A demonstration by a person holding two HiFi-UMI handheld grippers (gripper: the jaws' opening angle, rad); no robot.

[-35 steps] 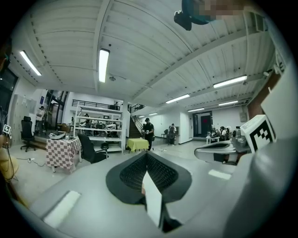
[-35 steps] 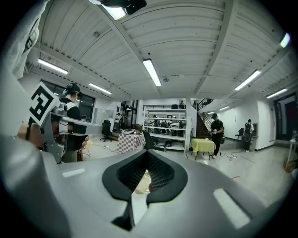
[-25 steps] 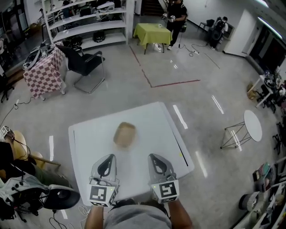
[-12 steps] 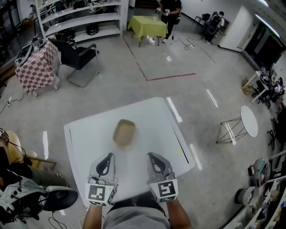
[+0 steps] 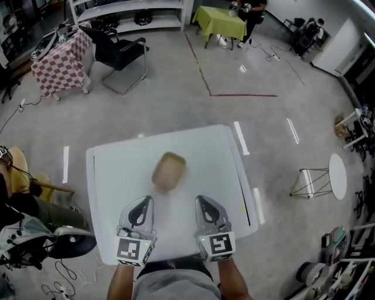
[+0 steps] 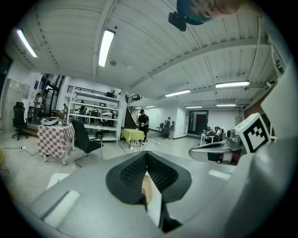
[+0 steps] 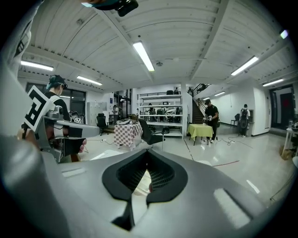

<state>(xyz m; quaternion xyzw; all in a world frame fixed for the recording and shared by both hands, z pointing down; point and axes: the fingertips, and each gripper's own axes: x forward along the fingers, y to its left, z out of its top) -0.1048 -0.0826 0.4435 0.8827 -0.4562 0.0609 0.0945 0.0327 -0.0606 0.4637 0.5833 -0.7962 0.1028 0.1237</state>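
Observation:
In the head view a tan, rounded container (image 5: 169,171) lies near the middle of a white table (image 5: 117,176). My left gripper (image 5: 142,203) and right gripper (image 5: 205,203) hover side by side over the table's near edge, both short of the container and touching nothing. Each one's jaws meet at the tips. The left gripper view looks level across the room past the left gripper's (image 6: 146,155) shut black pads, with the right gripper (image 6: 219,151) beside it. In the right gripper view the right gripper's (image 7: 148,155) pads also meet, and the left gripper (image 7: 70,128) shows at the left.
A black chair (image 5: 120,53), a checkered table (image 5: 61,61), shelving and a yellow-green table (image 5: 220,20) with a person (image 5: 249,9) stand beyond the white table. A small round table (image 5: 338,176) is on the right. A seated person and chairs (image 5: 29,222) crowd the left.
The head camera has shifted, so the table sits a little differently in frame. Both grippers stay shut over the near edge, and the tan container has not moved on the table.

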